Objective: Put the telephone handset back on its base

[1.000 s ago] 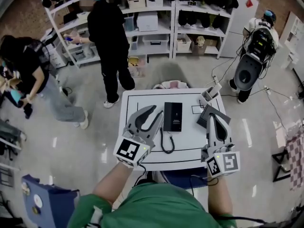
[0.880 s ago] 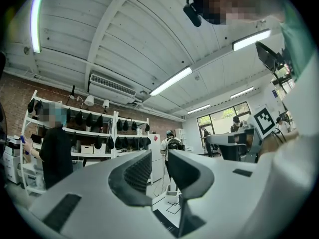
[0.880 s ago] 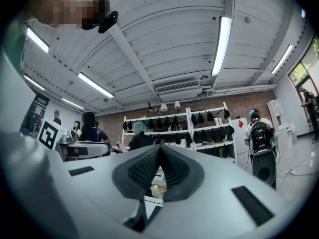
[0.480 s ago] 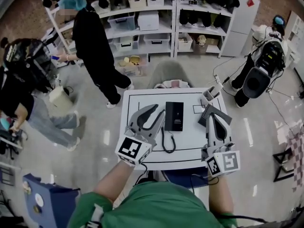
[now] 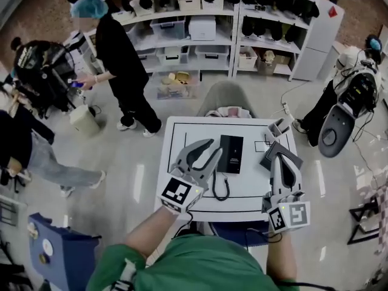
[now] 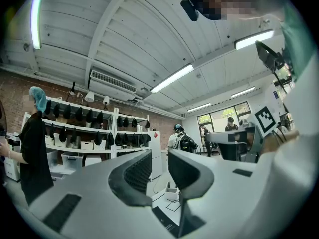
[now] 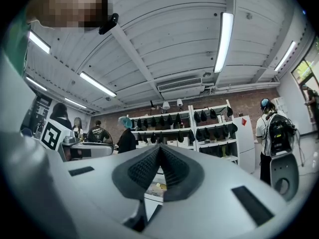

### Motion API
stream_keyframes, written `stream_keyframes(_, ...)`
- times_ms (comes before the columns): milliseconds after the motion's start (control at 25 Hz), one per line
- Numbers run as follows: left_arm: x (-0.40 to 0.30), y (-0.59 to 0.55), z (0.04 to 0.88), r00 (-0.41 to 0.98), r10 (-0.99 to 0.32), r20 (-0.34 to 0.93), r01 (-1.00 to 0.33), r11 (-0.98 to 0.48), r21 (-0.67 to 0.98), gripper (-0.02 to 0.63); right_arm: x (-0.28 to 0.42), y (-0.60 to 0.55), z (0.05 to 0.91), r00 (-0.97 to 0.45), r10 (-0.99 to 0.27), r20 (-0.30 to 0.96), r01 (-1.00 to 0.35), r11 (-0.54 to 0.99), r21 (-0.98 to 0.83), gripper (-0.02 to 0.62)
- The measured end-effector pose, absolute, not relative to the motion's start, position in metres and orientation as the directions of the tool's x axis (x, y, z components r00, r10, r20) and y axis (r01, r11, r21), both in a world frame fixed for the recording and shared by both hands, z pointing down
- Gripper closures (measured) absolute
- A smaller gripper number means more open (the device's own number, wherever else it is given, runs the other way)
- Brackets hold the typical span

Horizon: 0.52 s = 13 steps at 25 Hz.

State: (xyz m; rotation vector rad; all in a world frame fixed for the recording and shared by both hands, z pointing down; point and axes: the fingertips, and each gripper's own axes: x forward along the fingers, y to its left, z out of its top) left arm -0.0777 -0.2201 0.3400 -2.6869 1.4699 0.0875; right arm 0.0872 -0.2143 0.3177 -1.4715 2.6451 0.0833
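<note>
A black telephone (image 5: 230, 153) lies flat in the middle of the white table (image 5: 182, 132). Its curled black cord (image 5: 219, 188) loops toward the front edge. I cannot tell the handset apart from the base in the head view. My left gripper (image 5: 209, 151) hovers just left of the telephone, open and holding nothing. In the left gripper view a gap shows between its fingers (image 6: 134, 176), with a corner of the telephone (image 6: 167, 222) below. My right gripper (image 5: 279, 154) is shut and empty at the table's right side, above a dark grey block (image 5: 268, 157).
A small grey open box (image 5: 278, 127) stands at the table's back right corner. A padded chair (image 5: 227, 99) is behind the table. A person in black (image 5: 121, 59) stands at the shelves (image 5: 200, 23) back left. A wheeled machine (image 5: 339, 123) is at the right.
The head view has shifted, so the table sits further right and lower in frame. The person in black has walked left. Both grippers keep their places over the table.
</note>
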Motion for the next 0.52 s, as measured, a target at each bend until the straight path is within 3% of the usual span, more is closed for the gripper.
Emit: stream_keyframes(520, -0.085, -0.227, 0.36, 0.526, -0.848, -0.06, -0.85, -0.526, -0.014, 0.49, 0.078, -0.225, 0.331, -0.534, -0.839, -0.104, -0.843, 0.538, -0.014, 0.572)
